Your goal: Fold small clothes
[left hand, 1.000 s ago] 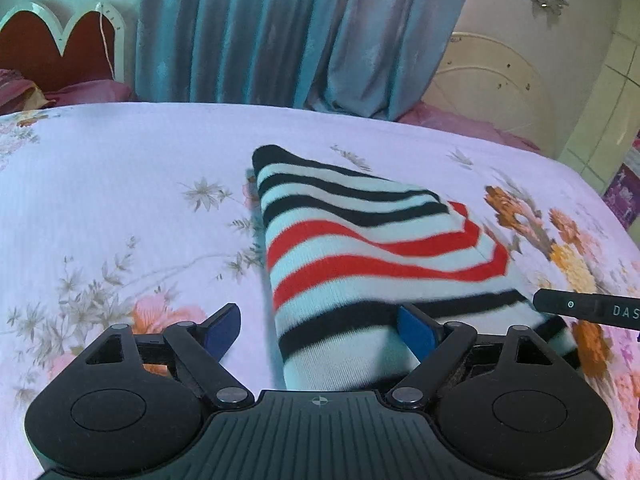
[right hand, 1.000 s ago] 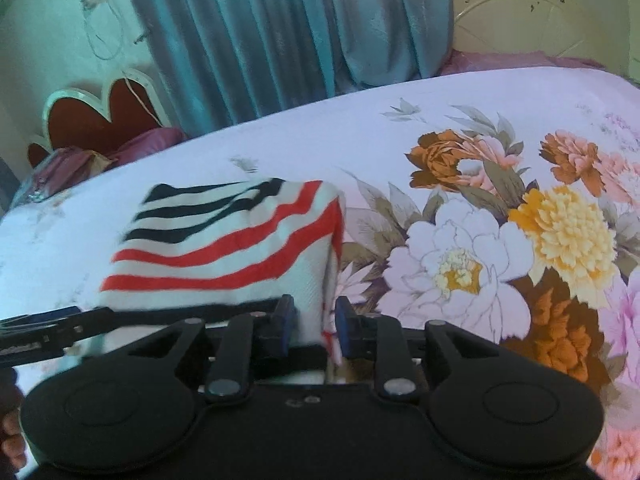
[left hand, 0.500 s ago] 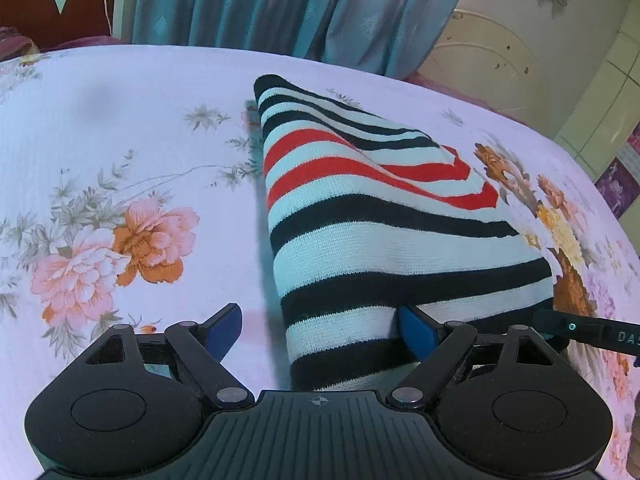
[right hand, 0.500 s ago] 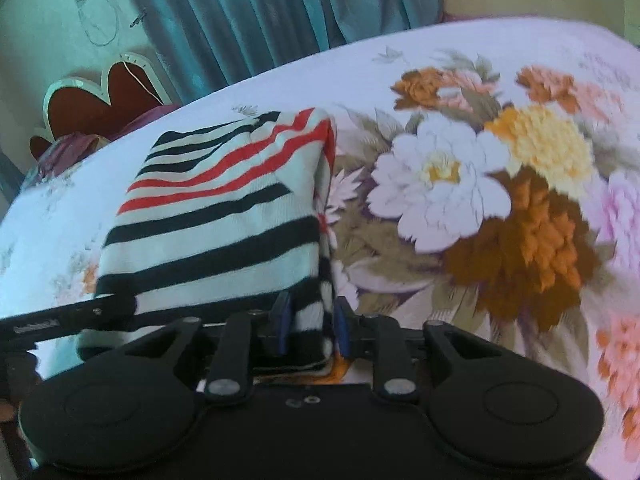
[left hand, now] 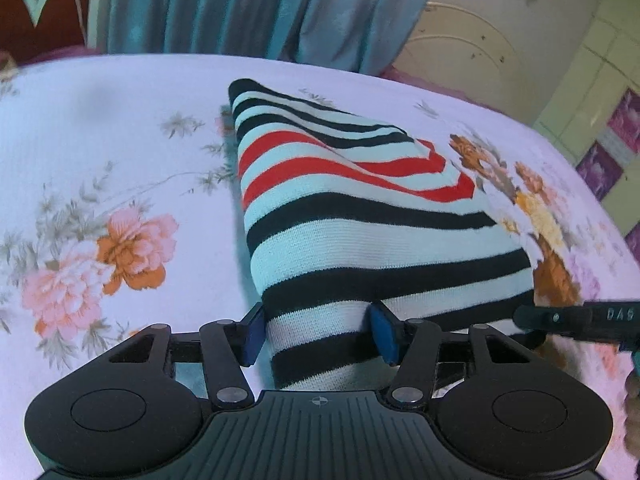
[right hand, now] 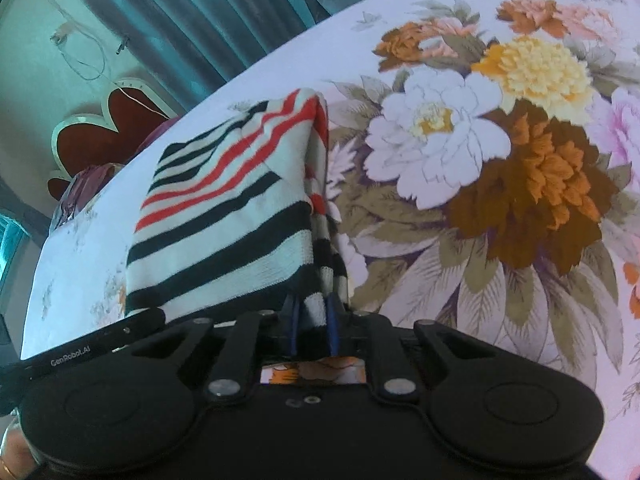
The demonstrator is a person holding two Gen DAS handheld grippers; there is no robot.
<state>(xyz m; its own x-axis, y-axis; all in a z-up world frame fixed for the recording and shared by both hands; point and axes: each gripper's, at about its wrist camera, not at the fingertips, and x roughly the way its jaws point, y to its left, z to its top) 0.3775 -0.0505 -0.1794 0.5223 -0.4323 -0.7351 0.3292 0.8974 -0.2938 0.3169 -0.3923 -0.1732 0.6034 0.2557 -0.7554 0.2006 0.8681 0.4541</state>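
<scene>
A: Count what's there, left to right.

B: One flowered bedsheet spread over the bed. One folded striped garment lies on it, black, white and red bands, near the middle of the sheet, its near edge at the grippers. Two grippers. One teal curtain hangs behind the bed, and one scalloped headboard stands at the far left.

A: The left gripper?

B: The left gripper points forward and down over the garment's near left corner. Its jaws are closing, about halfway shut, with the striped edge between the two blue pads. The right-hand pad touches the cloth; whether the left one presses I cannot tell.

A: And the right gripper?

B: The right gripper also tilts down, at the garment's near right corner, rolled a little to one side. Its jaws are closing, almost shut, pinching the bunched layers of the striped edge. A fingertip of the hand on the left gripper shows at the bottom left of that view.
</scene>
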